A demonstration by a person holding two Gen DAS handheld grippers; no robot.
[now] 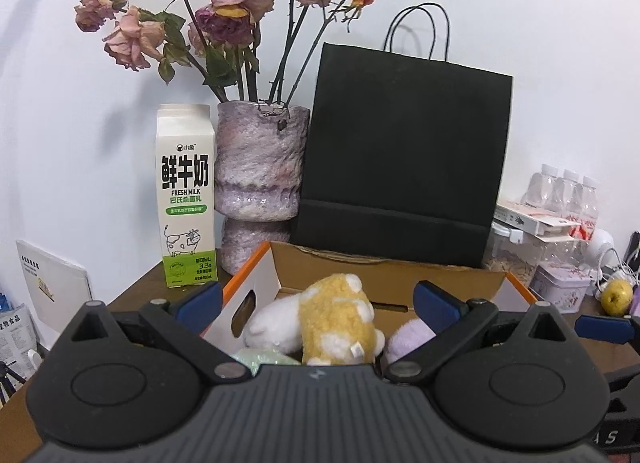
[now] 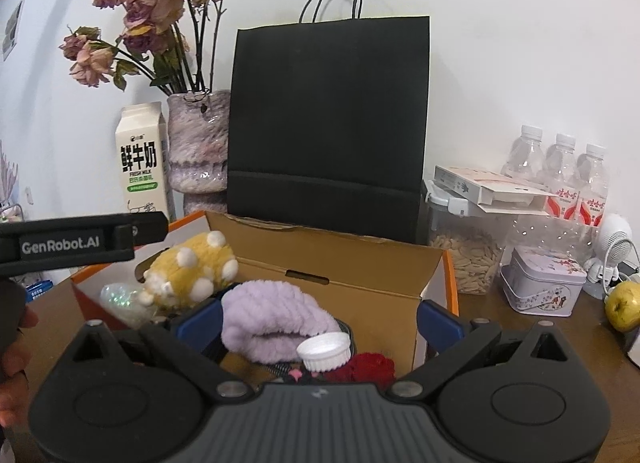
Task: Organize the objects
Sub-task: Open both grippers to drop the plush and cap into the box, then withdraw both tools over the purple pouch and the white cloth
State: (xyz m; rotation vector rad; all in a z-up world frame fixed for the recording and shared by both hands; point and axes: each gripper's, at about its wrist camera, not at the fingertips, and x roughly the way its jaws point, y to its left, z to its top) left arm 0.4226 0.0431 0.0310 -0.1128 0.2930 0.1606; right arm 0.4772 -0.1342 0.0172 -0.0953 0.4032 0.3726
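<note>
1. Plush toys fill the open cardboard box point(image 2: 352, 263) on the brown table point(image 2: 520, 327): a yellow spotted plush point(image 1: 340, 319) towards the box's 10 o'clock corner, a lilac plush point(image 2: 272, 315) in the middle, and a white bottle cap point(image 2: 324, 351) and something red point(image 2: 368, 369) at 5 o'clock.
2. Left gripper point(image 1: 320, 303) hovers over the box with its jaws spread wide and nothing in them; the yellow plush lies dead ahead at 12 o'clock, its long axis running away towards 11.
3. Right gripper point(image 2: 320, 323) is likewise released and empty, the lilac plush between its blue pads, lying crosswise, 9 to 3.
4. I'd judge each claw nearest its own toy.
5. Behind, against the white wall, stand a milk carton point(image 1: 186, 199), a vase of dried roses point(image 1: 260, 167) and a black paper bag point(image 1: 400, 155); water bottles point(image 2: 560, 167) and a tin point(image 2: 540, 283) crowd 2 o'clock.
</note>
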